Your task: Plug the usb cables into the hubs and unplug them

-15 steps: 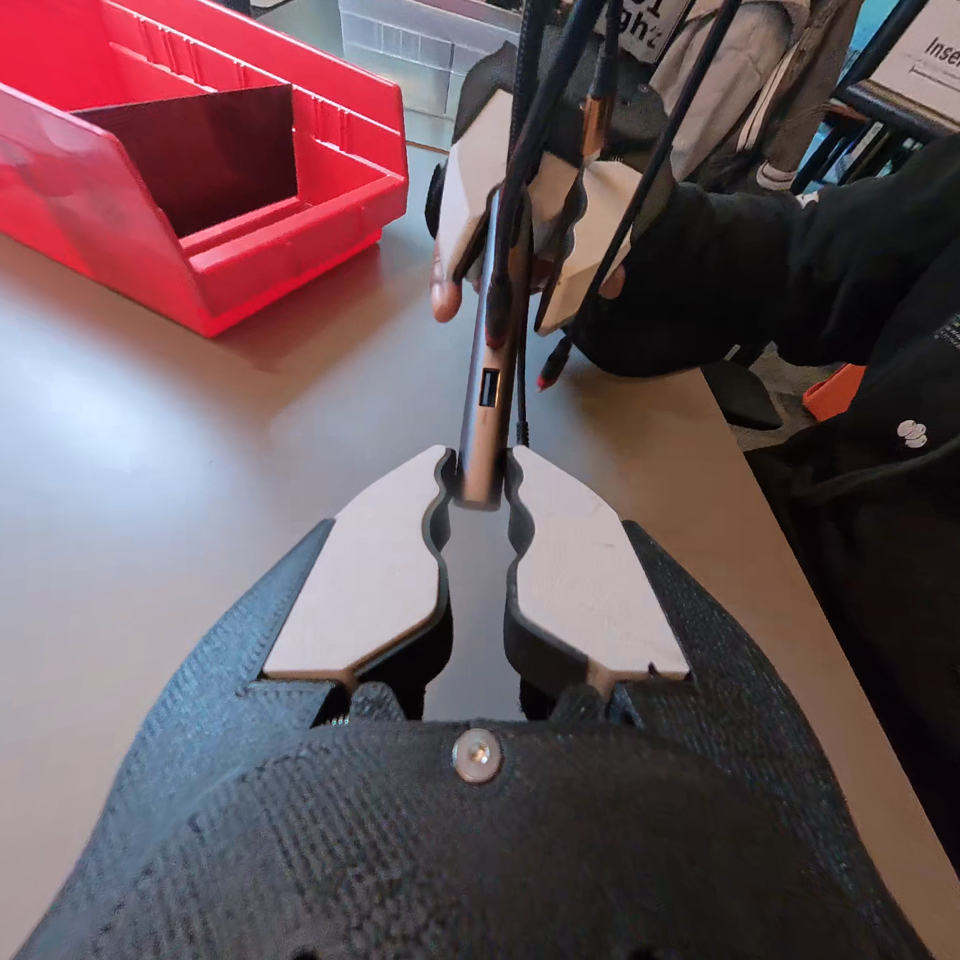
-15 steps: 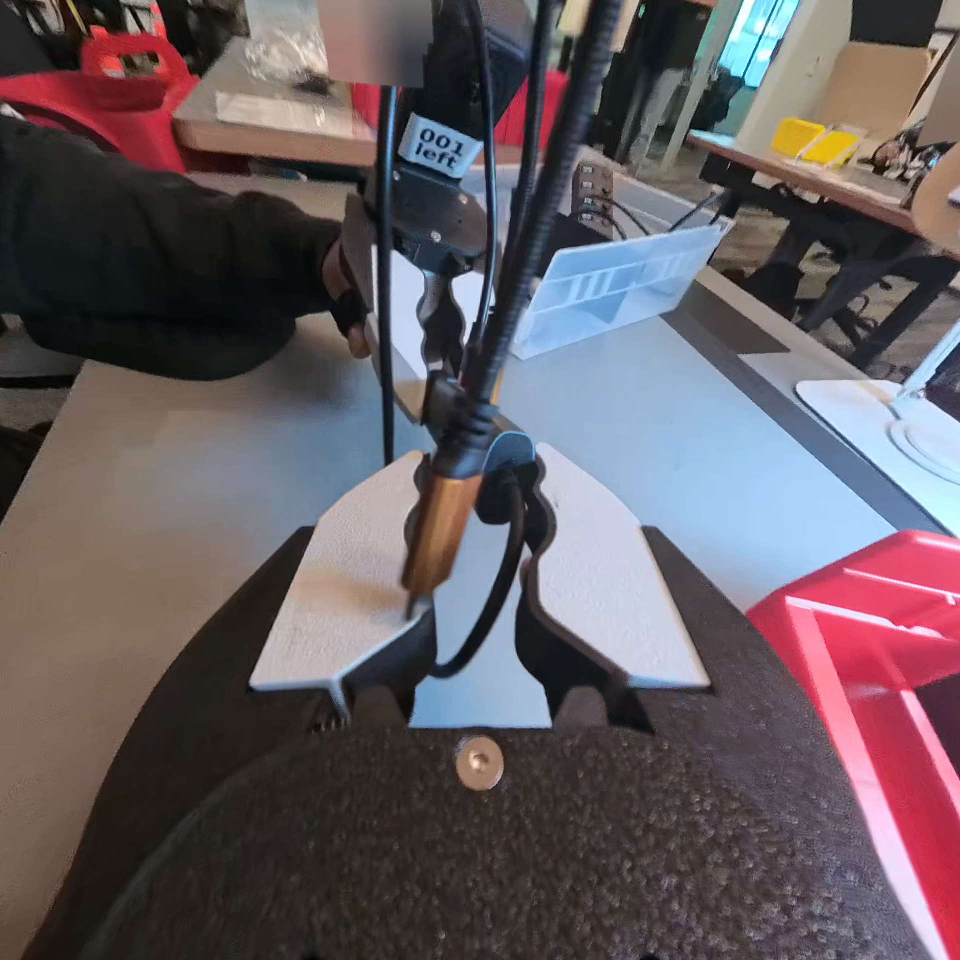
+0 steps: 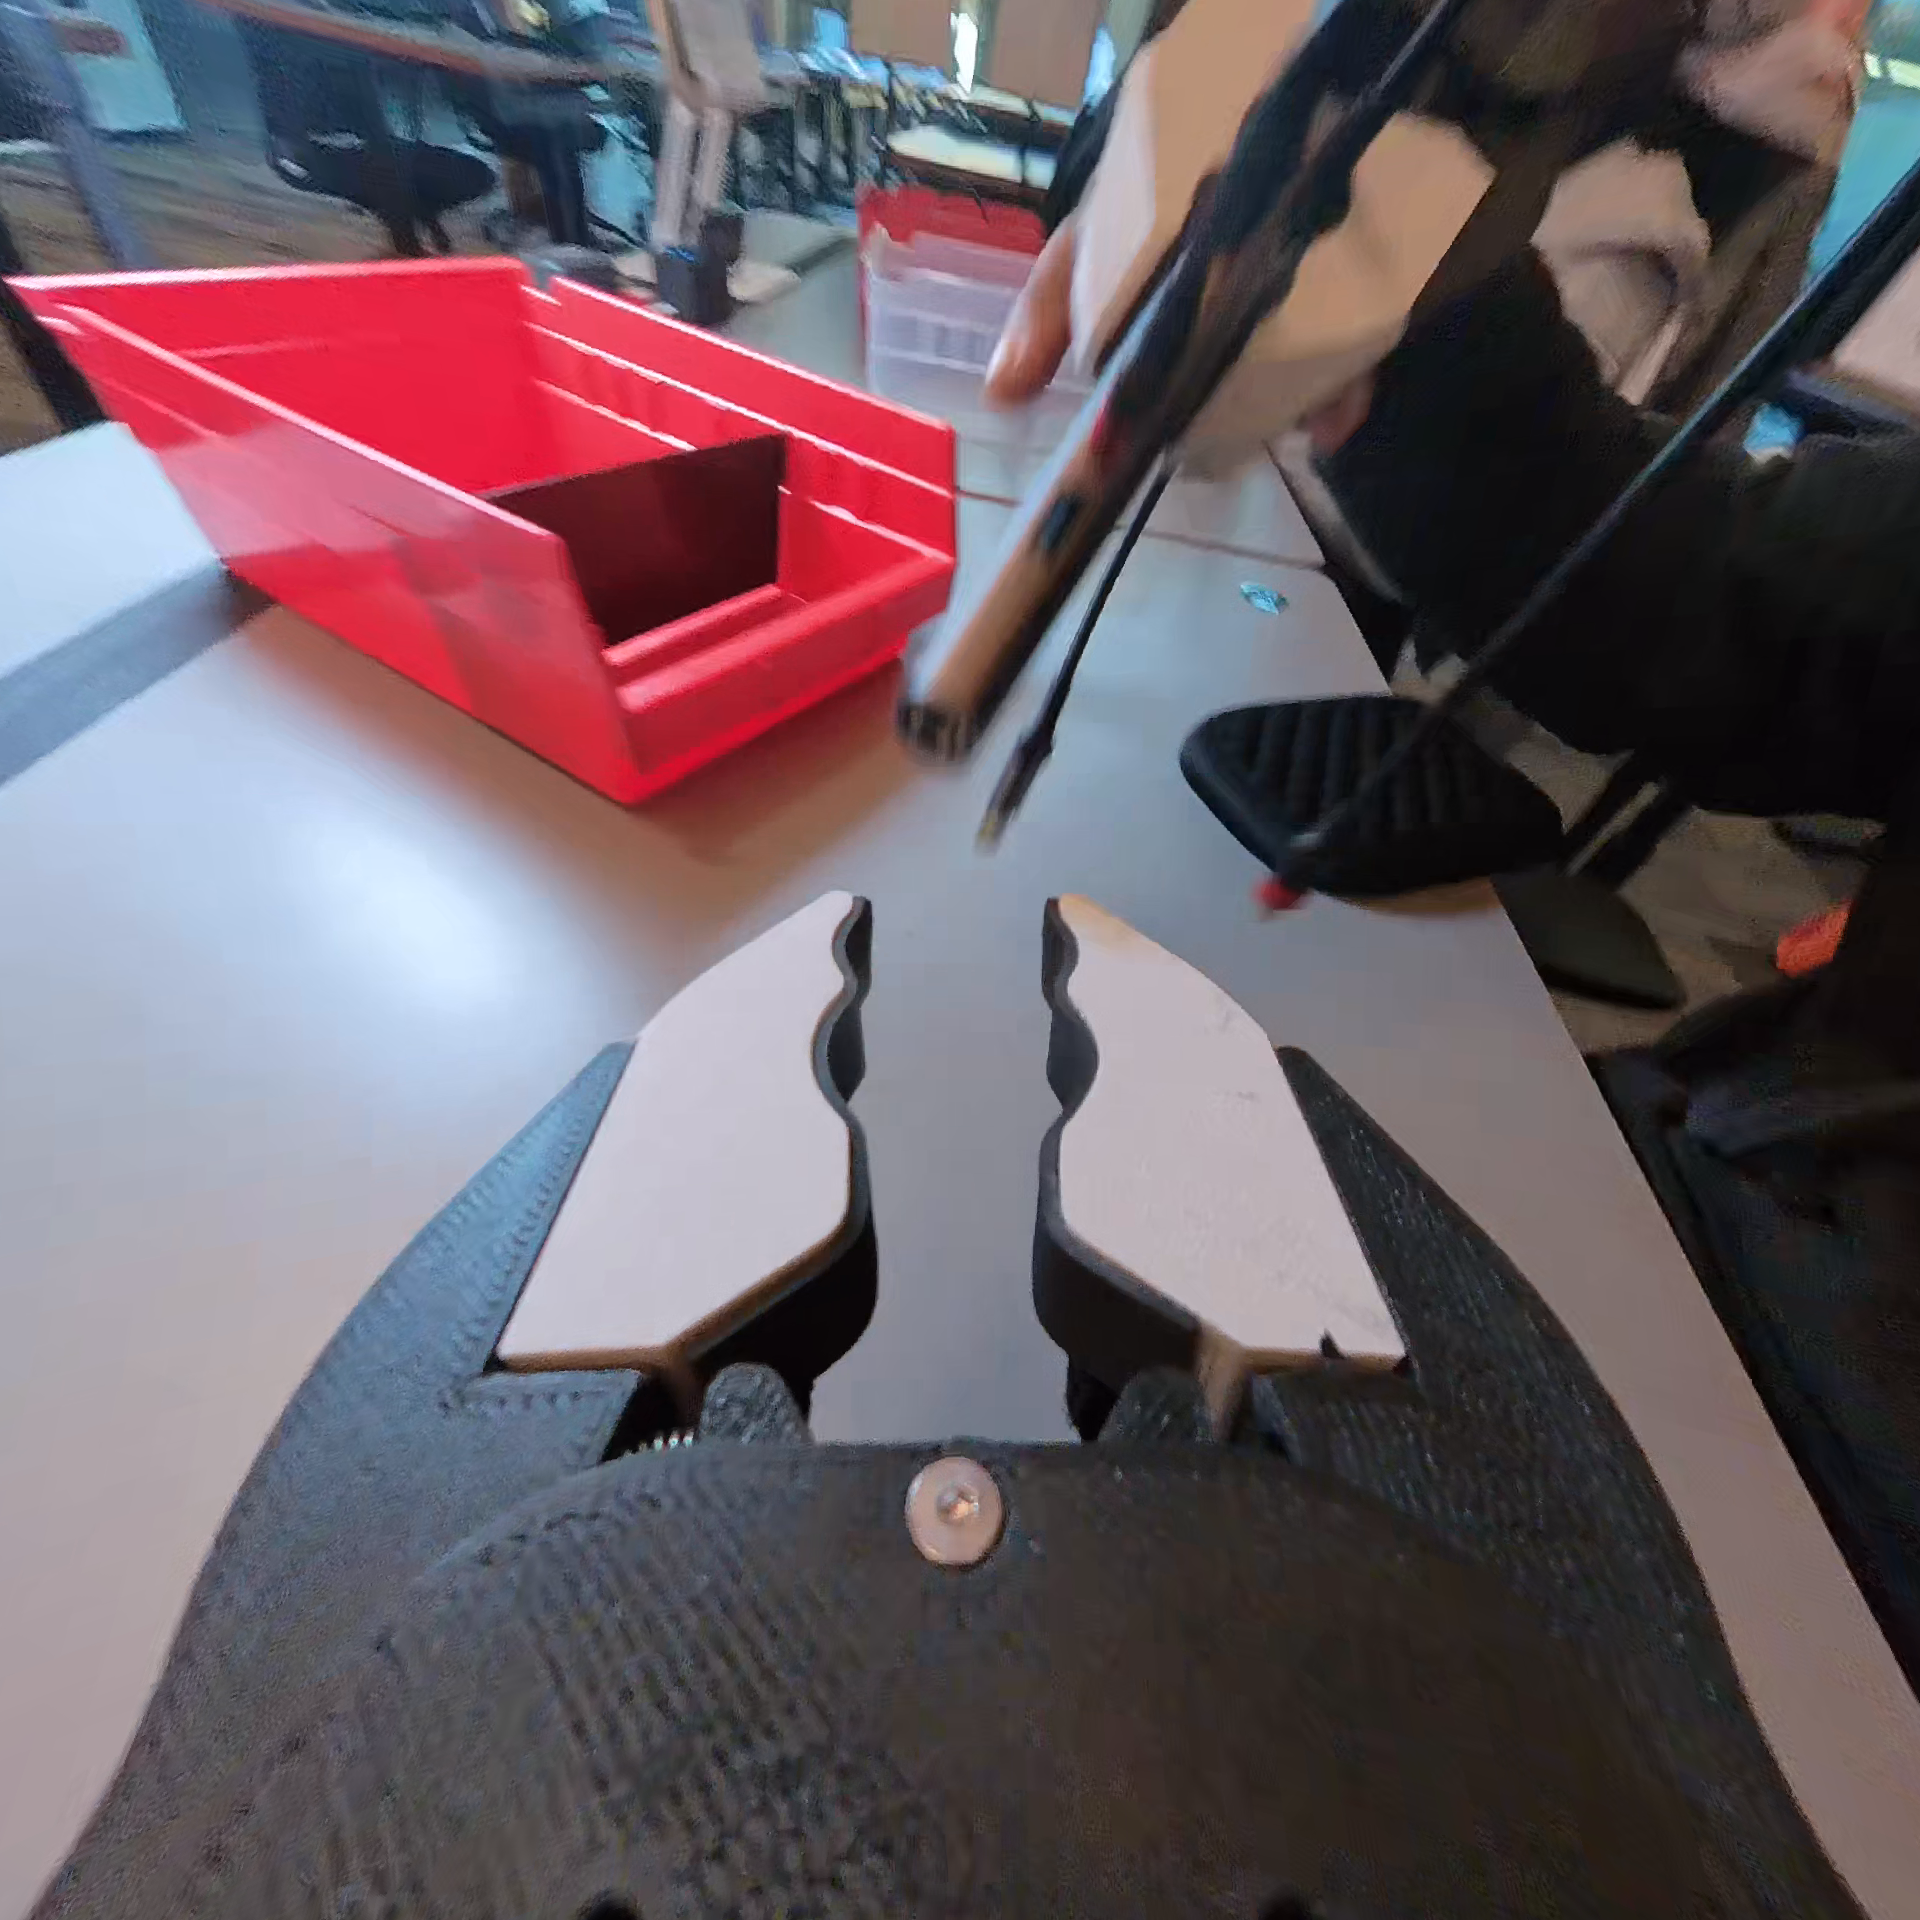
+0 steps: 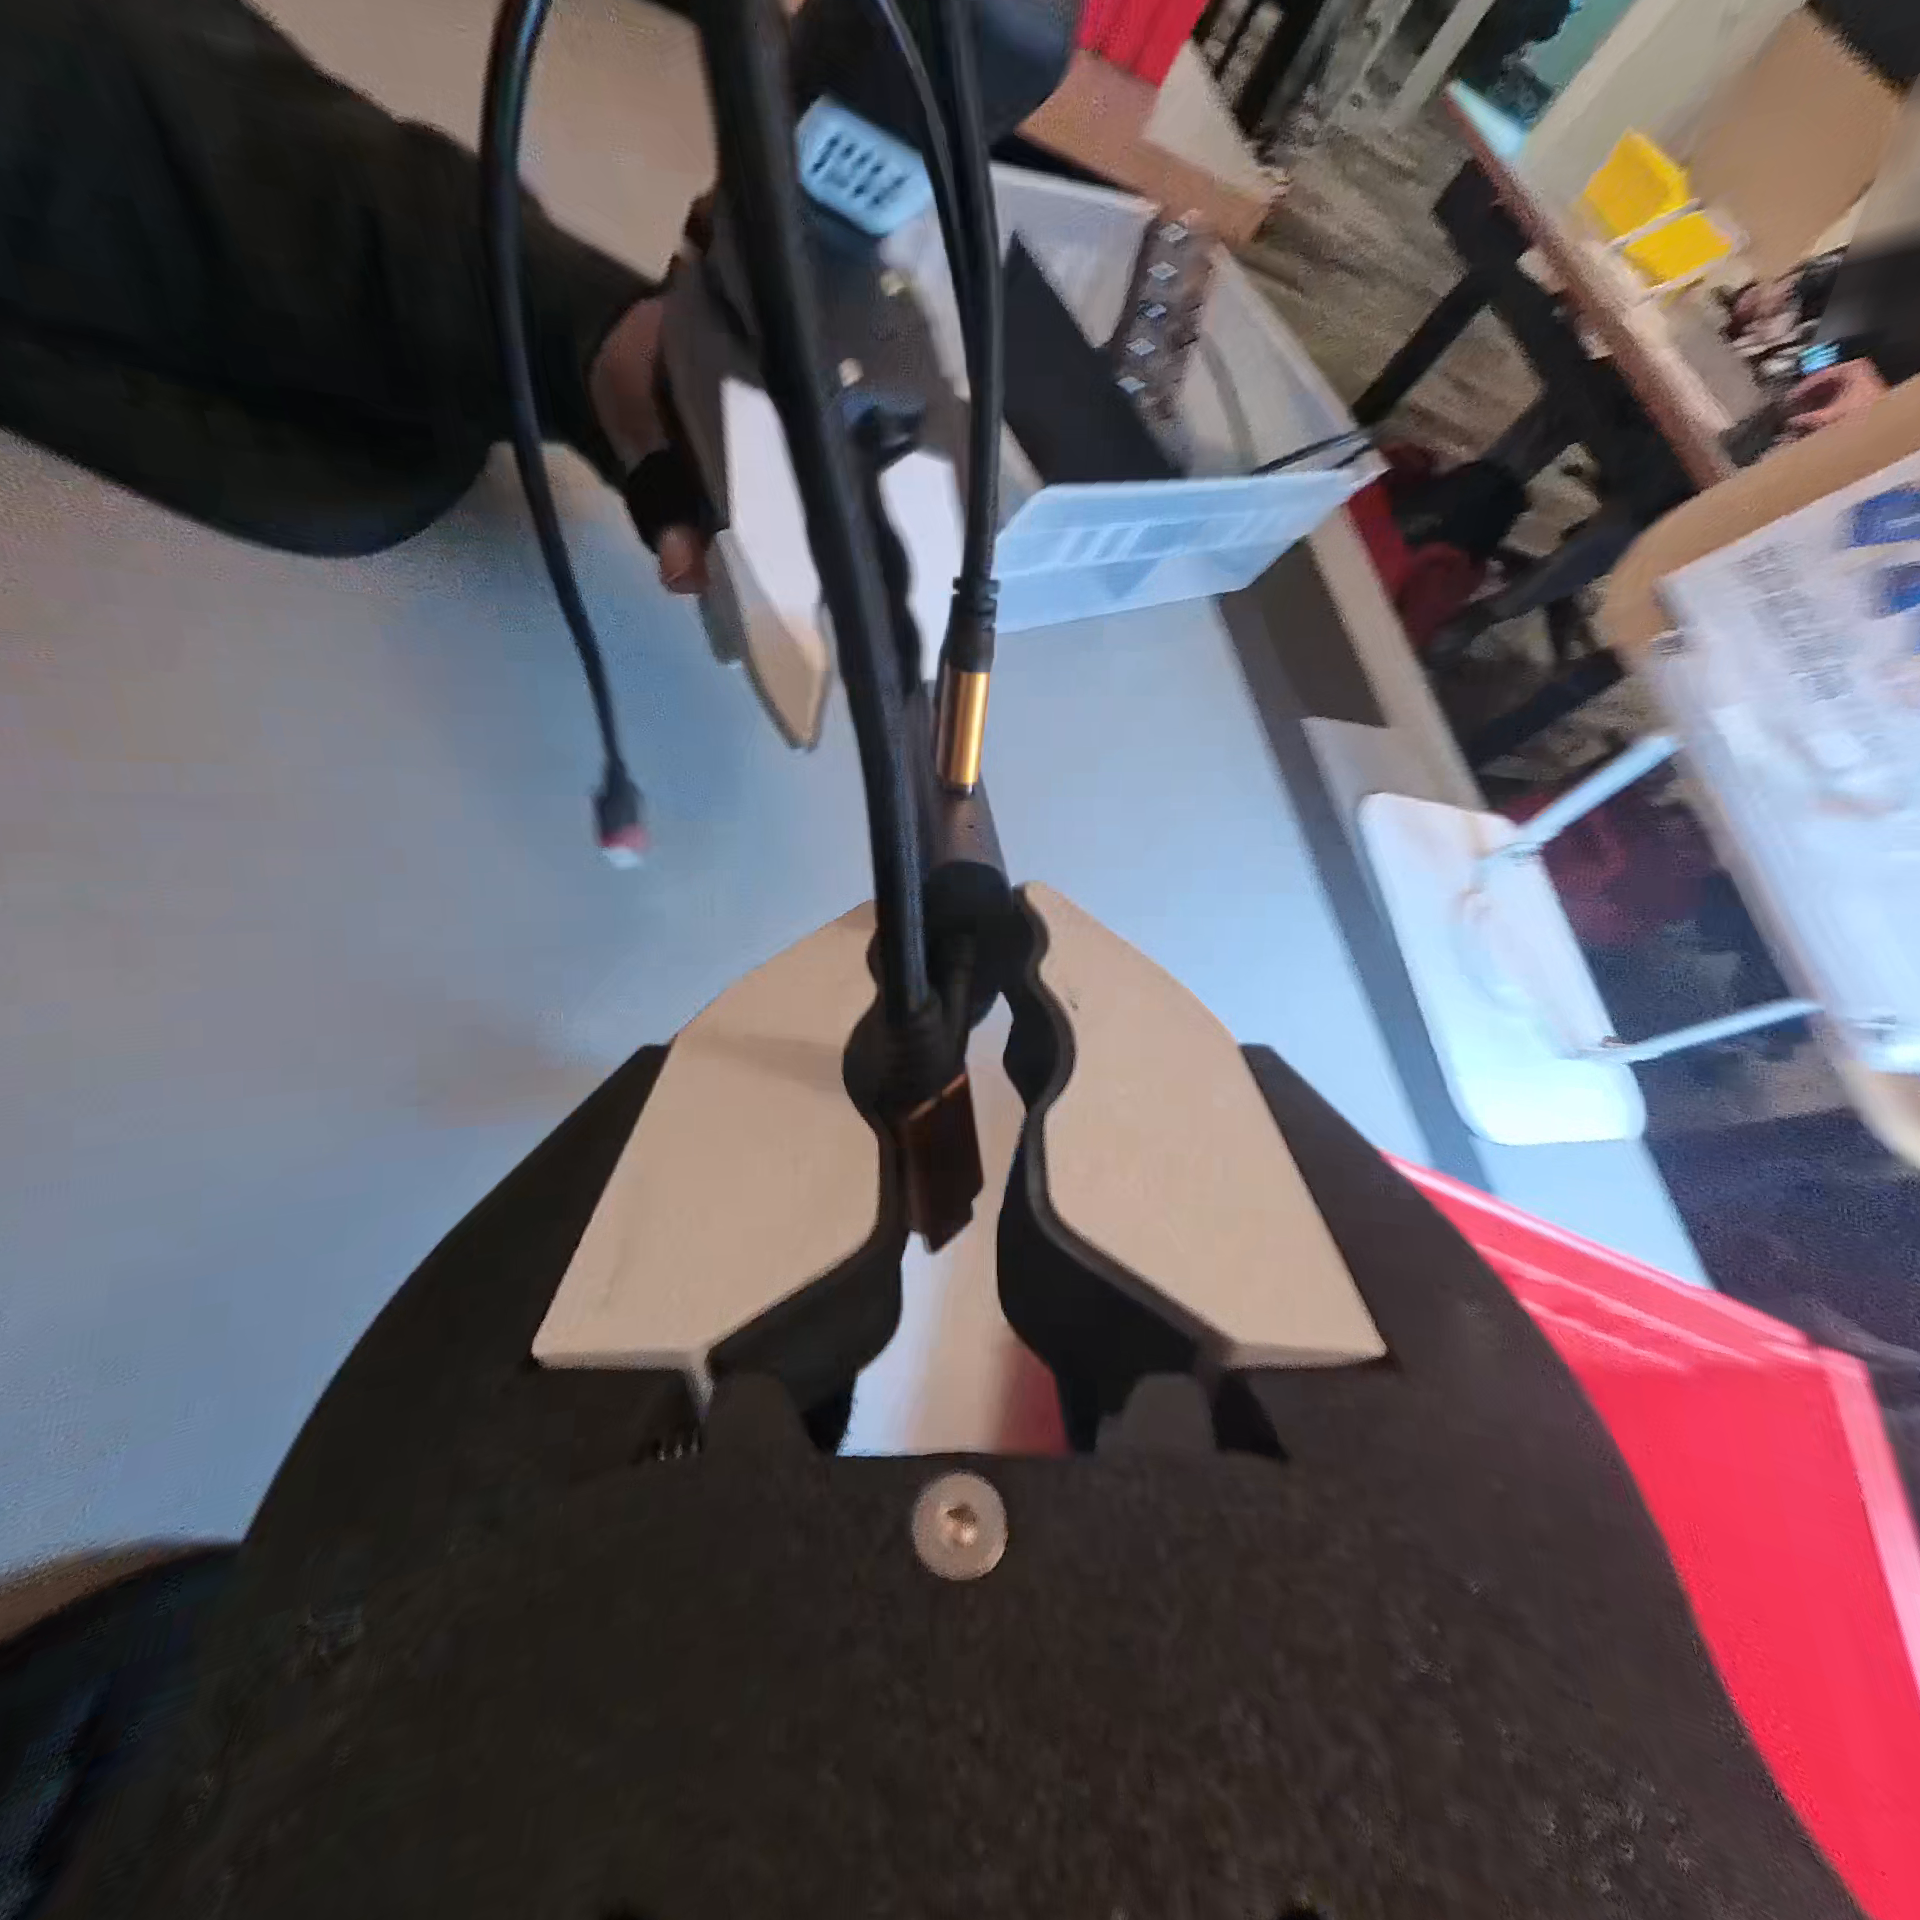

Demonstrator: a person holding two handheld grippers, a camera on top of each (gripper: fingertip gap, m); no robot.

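Note:
My left gripper (image 3: 951,914) is open and empty above the table (image 3: 312,987). The grey USB hub (image 3: 997,603) hangs tilted in the air beyond it, held at its far end by the right gripper (image 3: 1299,260). Loose black cables dangle beside the hub, one with a dark plug (image 3: 1013,779) and one with a red-tipped plug (image 3: 1273,891). In the right wrist view my right gripper (image 4: 945,914) is shut on the hub's (image 4: 971,831) cable end, with a gold connector (image 4: 940,1164) between the fingers. A gold-sleeved plug (image 4: 956,717) and the red-tipped plug (image 4: 620,821) hang free. The left gripper (image 4: 769,582) shows farther off.
A red bin (image 3: 520,499) with a black divider stands at the back left of the table; it also shows in the right wrist view (image 4: 1714,1455). A clear plastic box (image 4: 1164,540) and a white lamp base (image 4: 1486,987) lie beyond. The table edge runs along the right (image 3: 1507,987). About 10 cm separates my left fingertips from my right.
My left gripper has opened, let go of the hub and drawn back. The right gripper has lifted the hub, which now hangs tilted from it with the cables swinging.

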